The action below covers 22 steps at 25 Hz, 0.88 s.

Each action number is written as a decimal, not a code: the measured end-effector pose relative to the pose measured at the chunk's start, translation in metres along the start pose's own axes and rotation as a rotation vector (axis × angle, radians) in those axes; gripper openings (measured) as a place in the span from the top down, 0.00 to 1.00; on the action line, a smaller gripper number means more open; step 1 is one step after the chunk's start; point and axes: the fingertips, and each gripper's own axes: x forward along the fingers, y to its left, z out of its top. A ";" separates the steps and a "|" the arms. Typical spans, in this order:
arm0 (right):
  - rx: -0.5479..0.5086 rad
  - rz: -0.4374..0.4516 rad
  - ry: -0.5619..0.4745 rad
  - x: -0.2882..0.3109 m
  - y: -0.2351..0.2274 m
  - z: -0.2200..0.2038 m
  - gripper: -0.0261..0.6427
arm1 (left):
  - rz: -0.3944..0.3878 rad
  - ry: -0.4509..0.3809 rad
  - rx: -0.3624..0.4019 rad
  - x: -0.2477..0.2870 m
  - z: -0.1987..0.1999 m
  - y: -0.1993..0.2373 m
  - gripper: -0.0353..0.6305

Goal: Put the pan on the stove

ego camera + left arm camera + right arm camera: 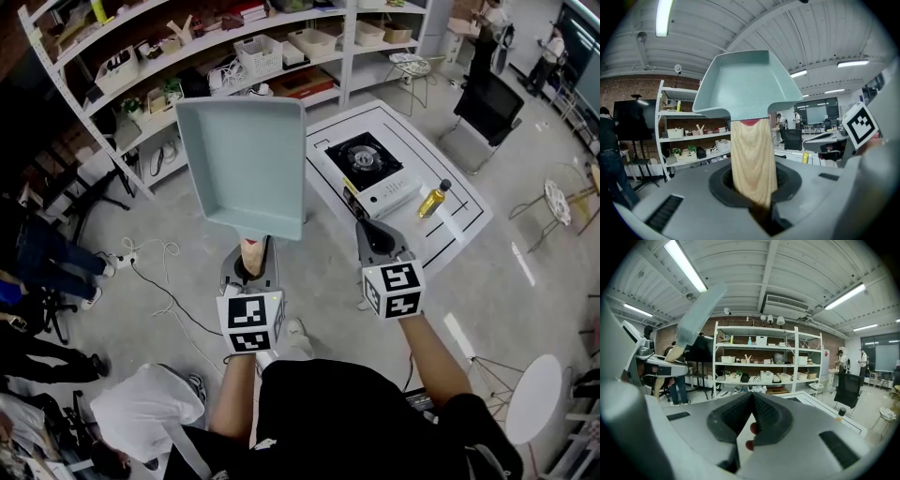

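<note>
A pale blue-green square pan (246,164) with a wooden handle (252,253) is held up in the air, left of the stove. My left gripper (251,269) is shut on that handle; in the left gripper view the handle (752,159) stands between the jaws and the pan (745,84) rises above them. The white single-burner stove (367,169) sits on a low white table (464,208). My right gripper (375,236) hovers beside the table's near edge, shut, with nothing between its pads (761,411). The right gripper view shows the pan (698,315) edge-on at upper left.
A yellow oil bottle (432,199) stands on the table right of the stove. White shelves (234,56) with bins line the back. Cables (159,272) lie on the floor at left. Chairs (489,108) and people (42,258) are around the room.
</note>
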 end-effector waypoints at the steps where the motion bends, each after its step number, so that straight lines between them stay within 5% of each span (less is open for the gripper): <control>1: -0.002 -0.001 0.001 0.008 0.000 0.003 0.96 | -0.002 0.001 0.000 0.006 0.001 0.006 0.86; 22: -0.022 -0.054 0.010 0.138 0.035 0.045 0.96 | -0.060 0.015 0.021 0.086 0.006 0.122 0.86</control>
